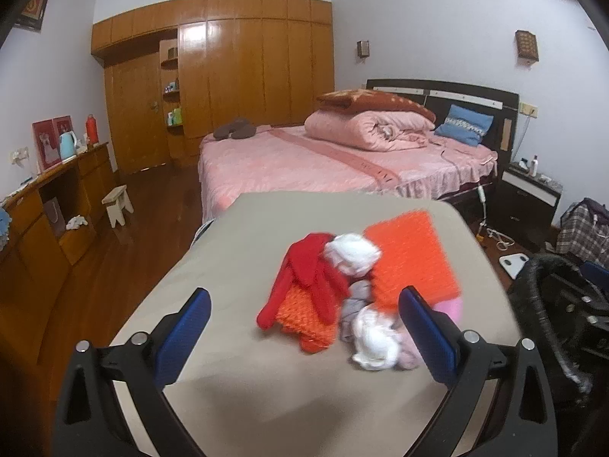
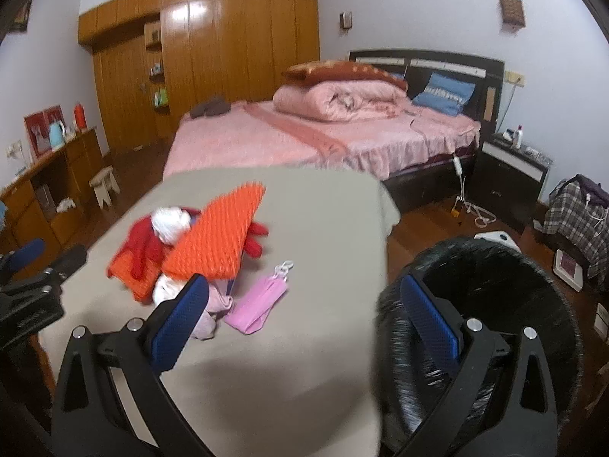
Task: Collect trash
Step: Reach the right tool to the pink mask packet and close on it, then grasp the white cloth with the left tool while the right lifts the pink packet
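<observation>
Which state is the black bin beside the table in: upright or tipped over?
Upright: the black bin stands beside the table, its open mouth facing up.

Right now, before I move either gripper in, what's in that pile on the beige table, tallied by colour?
Orange: 2, the big textured pad and a smaller knit piece
Red: 1, the glove
White: 2, crumpled wads
Pink: 1, the face mask
Grey or pale cloth under the pile: cannot count
Total: 6 clear items

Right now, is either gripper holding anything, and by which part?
Nothing is held. The left gripper and right gripper are both open and empty, above the table with the pile.
</observation>
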A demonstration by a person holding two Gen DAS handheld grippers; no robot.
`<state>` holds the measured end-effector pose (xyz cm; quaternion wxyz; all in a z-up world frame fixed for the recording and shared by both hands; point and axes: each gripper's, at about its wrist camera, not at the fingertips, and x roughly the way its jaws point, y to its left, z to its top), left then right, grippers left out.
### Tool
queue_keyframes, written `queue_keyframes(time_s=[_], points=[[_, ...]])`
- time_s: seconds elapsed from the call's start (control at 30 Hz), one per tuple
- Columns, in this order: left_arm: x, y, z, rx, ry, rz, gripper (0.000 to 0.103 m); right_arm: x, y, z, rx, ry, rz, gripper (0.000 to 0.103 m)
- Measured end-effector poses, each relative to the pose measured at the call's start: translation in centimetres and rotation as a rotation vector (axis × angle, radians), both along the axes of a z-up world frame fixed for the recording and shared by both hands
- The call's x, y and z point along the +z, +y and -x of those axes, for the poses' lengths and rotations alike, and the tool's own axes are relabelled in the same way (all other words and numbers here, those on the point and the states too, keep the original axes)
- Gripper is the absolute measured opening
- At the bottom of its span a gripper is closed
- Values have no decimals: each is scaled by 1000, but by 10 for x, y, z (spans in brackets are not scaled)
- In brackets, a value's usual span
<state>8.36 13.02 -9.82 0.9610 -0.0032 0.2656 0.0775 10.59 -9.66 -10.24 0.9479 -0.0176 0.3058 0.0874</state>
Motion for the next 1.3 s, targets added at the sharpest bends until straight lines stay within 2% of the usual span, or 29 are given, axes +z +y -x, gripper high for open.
queue_keyframes(time_s=[0.13, 0.23, 0.3, 0.5, 0.57, 0.6, 0.67, 0.77, 0.87, 1.17, 1.3], points=[[-16, 4, -11, 16, 15, -12, 97, -32, 15, -24, 26, 72, 13, 82], [-27, 10, -17, 15, 21, -17, 97, -52, 27, -37, 33, 109, 42, 81], [-34, 11, -20, 14, 27, -18, 97, -63, 34, -45, 45, 132, 55, 77], [-45, 16, -26, 3, 33, 5, 96, -89, 49, -66, 73, 234, 62, 57], [-47, 15, -27, -8, 39, 11, 95, -94, 52, -68, 96, 262, 52, 42], [-48, 14, -27, -14, 44, 15, 94, -96, 53, -69, 118, 276, 29, 38], [-50, 10, -29, -23, 58, 27, 92, -97, 54, -67, 146, 281, 1, 24], [-54, 2, -31, -47, 75, 49, 88, -93, 54, -62, 169, 275, -16, 9], [-58, -8, -32, -76, 89, 45, 81, -87, 49, -59, 172, 270, -35, 4], [-70, -37, -46, -152, 141, 45, 58, -63, 24, -51, 144, 214, 2, 4], [-81, -40, -53, -180, 190, 69, 38, -61, 15, -50, 138, 208, -1, 4]])
